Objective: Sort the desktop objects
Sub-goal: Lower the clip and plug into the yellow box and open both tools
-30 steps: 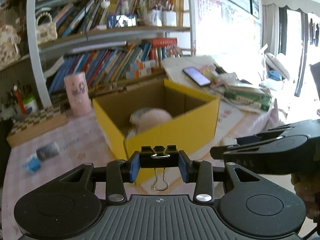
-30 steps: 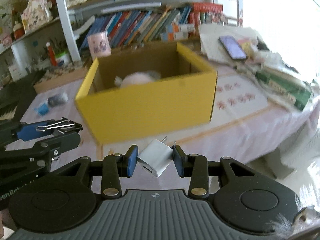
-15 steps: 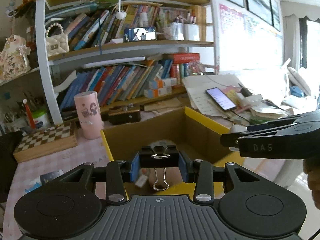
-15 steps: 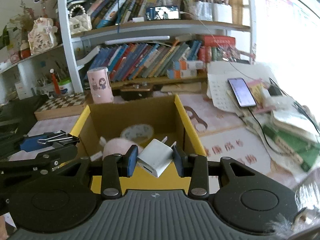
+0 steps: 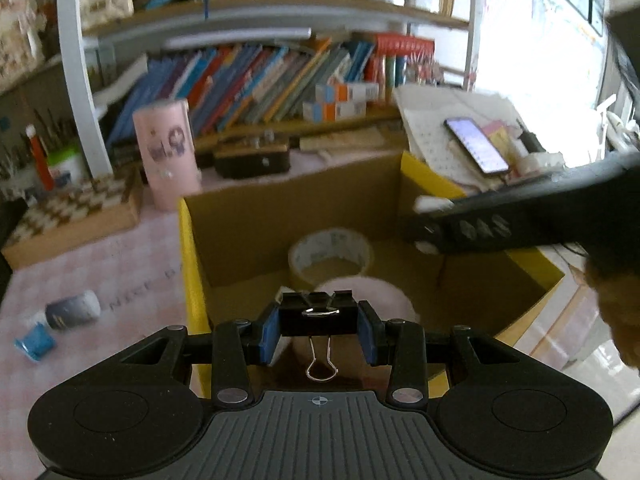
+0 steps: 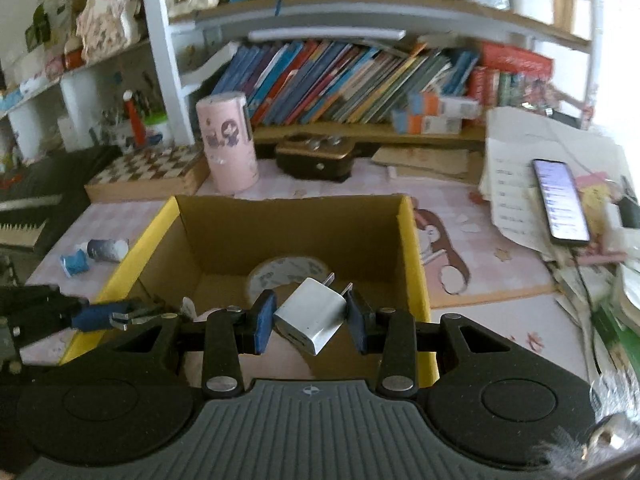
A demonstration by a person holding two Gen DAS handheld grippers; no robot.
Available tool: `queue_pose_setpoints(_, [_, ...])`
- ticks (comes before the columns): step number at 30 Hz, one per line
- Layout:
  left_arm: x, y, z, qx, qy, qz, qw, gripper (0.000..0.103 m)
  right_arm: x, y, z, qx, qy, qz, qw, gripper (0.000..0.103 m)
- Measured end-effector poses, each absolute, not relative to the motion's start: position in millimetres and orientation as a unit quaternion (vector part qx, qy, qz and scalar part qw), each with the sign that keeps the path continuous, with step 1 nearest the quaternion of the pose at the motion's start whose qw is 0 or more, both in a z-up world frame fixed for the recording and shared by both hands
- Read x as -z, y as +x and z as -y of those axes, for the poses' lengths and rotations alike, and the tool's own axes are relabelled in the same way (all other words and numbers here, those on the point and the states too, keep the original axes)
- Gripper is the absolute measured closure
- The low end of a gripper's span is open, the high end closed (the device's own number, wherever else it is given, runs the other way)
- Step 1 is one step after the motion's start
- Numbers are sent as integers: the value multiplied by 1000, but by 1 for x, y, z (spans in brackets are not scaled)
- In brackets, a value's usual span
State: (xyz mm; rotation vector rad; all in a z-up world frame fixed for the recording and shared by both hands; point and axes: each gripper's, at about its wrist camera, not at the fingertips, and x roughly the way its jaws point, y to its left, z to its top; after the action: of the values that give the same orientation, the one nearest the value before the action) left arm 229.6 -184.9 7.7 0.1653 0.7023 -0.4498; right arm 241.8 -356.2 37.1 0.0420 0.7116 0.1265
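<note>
In the left wrist view, the left gripper [image 5: 319, 322] has its blue pads clamped on the black body of a binder clip [image 5: 319, 314], one pad on each end, with the clip's wire handle hanging down toward the camera. The clip is held above the near part of the open yellow cardboard box [image 5: 188, 240]. Inside the box, a roll of tape [image 5: 331, 254] lies on the floor toward the far wall, and a pale pink round thing [image 5: 372, 294] lies just nearer, partly hidden by the clip. The box's left wall runs close beside the left pad; the brown interior ahead is open. The right gripper [image 5: 424, 224] reaches in from the right, over the box's right wall, blurred, with something white at its tip. A hand [image 5: 616, 312] shows at the right edge.

In the right wrist view, the right gripper [image 6: 310, 322] is closed on a white plug charger [image 6: 310, 316], held tilted, its two metal prongs pointing up and away. It hangs above the near half of the box [image 6: 412, 248], between the two side walls, with clear room to either side. The tape roll [image 6: 290, 274] lies beyond the charger. The left gripper [image 6: 120, 316] comes in low from the left, over the box's left wall, its blue pads on the clip. Outside the box on the left, a small dark bottle [image 6: 106, 249] and a blue cap [image 6: 74, 264] lie on the pink tablecloth [image 6: 500, 248]; a phone [image 6: 560, 200] rests on papers at far right.
</note>
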Motion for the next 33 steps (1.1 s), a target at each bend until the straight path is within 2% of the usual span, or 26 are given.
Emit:
queue_pose_setpoints(14, [-2,238,189,224,67,-357,904,64,3,342,341,-98,2,-472,876,67])
queue_pose_setpoints(24, [-2,229,187,218,72,-342,911,62,14,350,333,-107,-17,-492,864,67])
queue_pose_setpoints(26, [-3,228,185,216,69,-339,913,54,13,349,334,-107,-14,-488,866,66])
queue_pose_setpoints(27, [-4,227,185,214,67,-336,915,47,11,347,334,-105,-12,-483,869,59])
queue_pose_setpoints(28, [-6,225,184,214,66,-331,917,44,10,346,335,-105,-10,-477,872,52])
queue_pose_setpoints(33, [-16,213,180,207,70,-295,930,33,-5,333,339,-109,1,-444,889,43])
